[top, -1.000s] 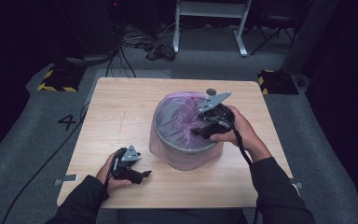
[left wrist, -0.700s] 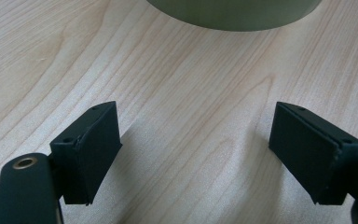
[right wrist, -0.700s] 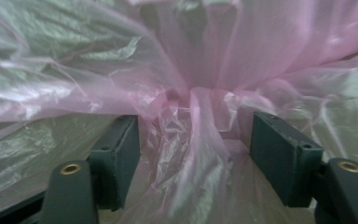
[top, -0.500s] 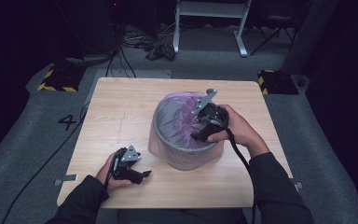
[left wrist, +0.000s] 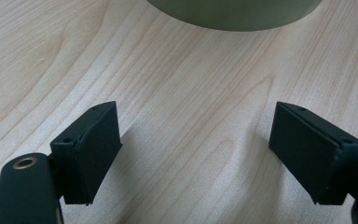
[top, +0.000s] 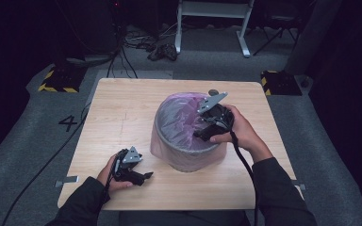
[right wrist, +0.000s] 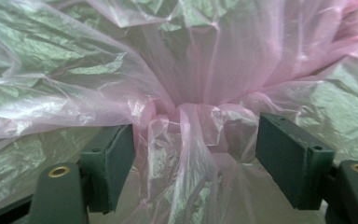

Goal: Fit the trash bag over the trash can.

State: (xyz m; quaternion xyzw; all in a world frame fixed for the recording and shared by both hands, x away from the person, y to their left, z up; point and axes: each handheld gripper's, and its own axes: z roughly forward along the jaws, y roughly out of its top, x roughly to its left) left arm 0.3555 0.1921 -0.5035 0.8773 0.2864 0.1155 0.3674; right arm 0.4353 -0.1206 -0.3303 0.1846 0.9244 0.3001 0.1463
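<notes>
Down at the lower left of the high view, the left tool (top: pixel 143 176) sat on the tabletop (top: pixel 118 117) with its jaws spread wide and nothing between them, so no real risk there. The bin (top: pixel 188 150) stood mid-frame, its pink bag (top: pixel 179 117) lining it. Right of centre, the right tool (top: pixel 199 135) was down inside the bin, jaws apart around a bunched fold of bag (right wrist: pixel 186 135), not pinching yet. My worry was thin plastic tearing or slipping out if it closed and yanked, or the bin tipping with nothing bracing it.
</notes>
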